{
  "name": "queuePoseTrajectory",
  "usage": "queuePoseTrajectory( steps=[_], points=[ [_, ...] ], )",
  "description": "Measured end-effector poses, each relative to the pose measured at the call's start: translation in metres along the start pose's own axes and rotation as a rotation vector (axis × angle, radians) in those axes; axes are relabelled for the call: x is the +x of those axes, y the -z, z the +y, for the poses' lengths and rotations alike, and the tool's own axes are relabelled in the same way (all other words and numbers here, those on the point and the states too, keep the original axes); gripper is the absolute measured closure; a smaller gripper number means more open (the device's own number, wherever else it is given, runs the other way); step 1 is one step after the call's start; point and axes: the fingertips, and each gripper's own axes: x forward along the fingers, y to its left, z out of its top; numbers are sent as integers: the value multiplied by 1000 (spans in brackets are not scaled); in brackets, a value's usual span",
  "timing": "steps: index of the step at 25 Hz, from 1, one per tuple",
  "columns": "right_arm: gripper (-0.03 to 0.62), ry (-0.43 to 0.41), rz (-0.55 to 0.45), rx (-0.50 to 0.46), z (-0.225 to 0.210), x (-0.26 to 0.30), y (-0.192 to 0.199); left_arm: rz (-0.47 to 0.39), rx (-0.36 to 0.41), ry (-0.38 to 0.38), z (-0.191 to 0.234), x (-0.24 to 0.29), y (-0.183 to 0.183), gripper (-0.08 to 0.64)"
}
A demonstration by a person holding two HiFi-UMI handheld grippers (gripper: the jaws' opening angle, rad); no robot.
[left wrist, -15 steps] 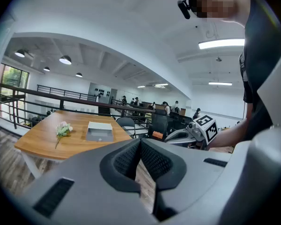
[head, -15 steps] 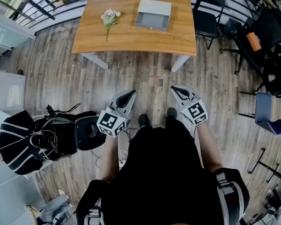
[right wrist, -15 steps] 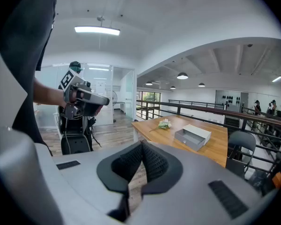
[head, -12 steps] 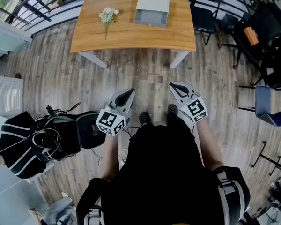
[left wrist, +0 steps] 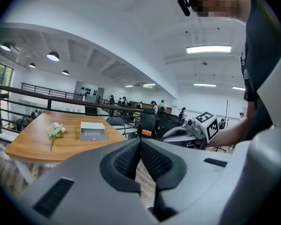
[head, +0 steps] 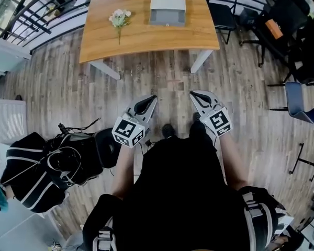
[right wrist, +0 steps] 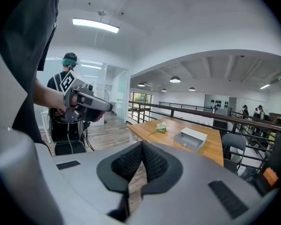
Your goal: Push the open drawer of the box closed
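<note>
Wood-plank floor (head: pixel 162 77) lies under the person's feet, and both tools are held low in front of the body, well short of the work. The left hand-held gripper (head: pixel 150 99) has its jaws pressed together on nothing. The right hand-held gripper (head: pixel 195 95) is likewise closed and empty. Each one's own view shows the ribbed pads meeting, with only the room beyond. Closed jaws suit this job, I judge, since a blunt shut tip makes a firm pusher.

Just left of the person sits a black bag (head: pixel 47 166), and a blue chair (head: pixel 298 109) stands off to the right. Neither lies on the straight path ahead.

Further on is the bench (head: pixel 146 38), its near edge free. On its far half stands the box (head: pixel 167 1), well apart from both grippers, with its drawer (head: pixel 167 15) pulled out toward the person. A flower sprig (head: pixel 119 21) lies to the box's left, clear of the drawer's travel.

The gap must be closed first. Then the tip should meet the drawer front squarely at its middle and push straight away, perhaps with the other tool steadying the box so it does not slide. A dark chair (head: pixel 220 7) stands by the bench's far right corner.
</note>
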Motion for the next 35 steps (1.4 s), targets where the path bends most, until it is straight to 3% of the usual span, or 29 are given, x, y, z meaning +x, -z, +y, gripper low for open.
queuePoseTrajectory(
  steps=[4, 9, 14, 25, 35],
  points=[
    [578, 27, -5, 18, 11, 2, 0, 4, 1, -5, 4, -15, 6, 537],
    [577, 59, -4, 45, 17, 10, -5, -21, -64, 50, 5, -26, 5, 537],
    [577, 75, 14, 60, 13, 21, 3, 1, -68, 63, 15, -19, 11, 537],
    [577, 77, 13, 81, -46, 39, 7, -1, -106, 79, 36, 31, -2, 537],
    [577, 29, 5, 80, -110, 56, 21, 33, -88, -2, 53, 87, -7, 537]
  ],
)
